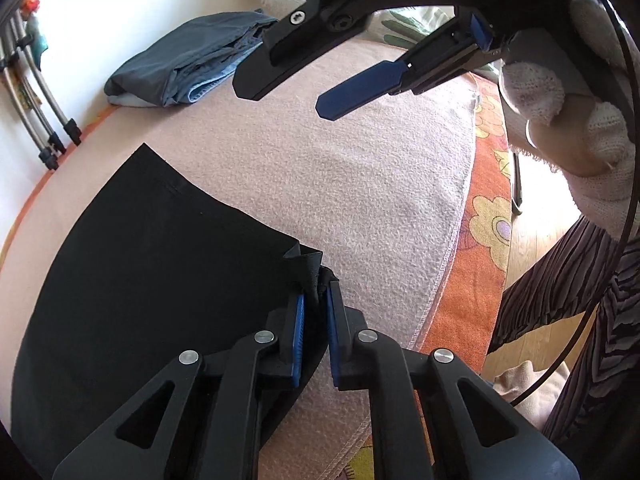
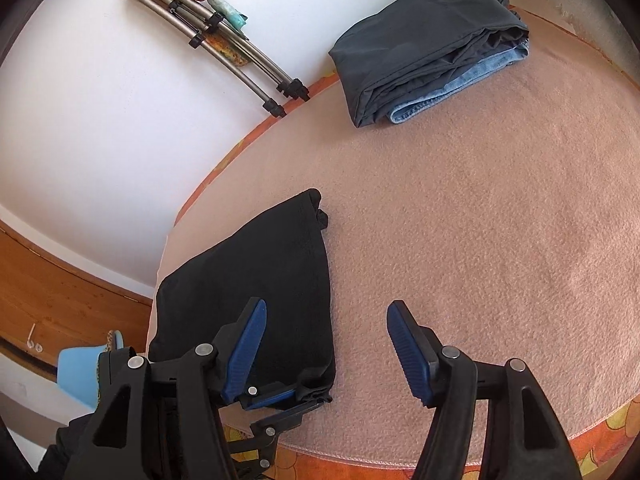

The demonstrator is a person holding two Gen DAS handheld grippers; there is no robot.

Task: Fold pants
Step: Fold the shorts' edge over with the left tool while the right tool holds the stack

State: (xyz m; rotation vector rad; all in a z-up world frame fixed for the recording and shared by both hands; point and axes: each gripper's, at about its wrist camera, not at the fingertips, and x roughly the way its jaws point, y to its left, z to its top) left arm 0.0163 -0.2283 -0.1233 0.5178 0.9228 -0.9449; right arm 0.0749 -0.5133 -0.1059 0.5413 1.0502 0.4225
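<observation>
Lying flat near the blanket's left edge, the black pants (image 2: 256, 292) look smooth and doubled over, one corner bunched between the nearly closed pads of the left claw (image 1: 316, 312). The right claw (image 2: 326, 354) hangs above the pink blanket (image 2: 460, 240) with its pads spread wide, holding nothing. Bare blanket stretches to the right. A folded pile of clothes (image 2: 428, 52) sits well apart near the white wall (image 2: 100, 100).

A pink fleece blanket (image 2: 480, 208) covers the surface. At its far edge, a folded stack of dark grey and denim clothes (image 2: 432, 52). Beyond its far-left edge, metal rack legs (image 2: 240, 68) lean on the white wall (image 2: 100, 120). Orange floral cloth (image 1: 486, 200) borders it.
</observation>
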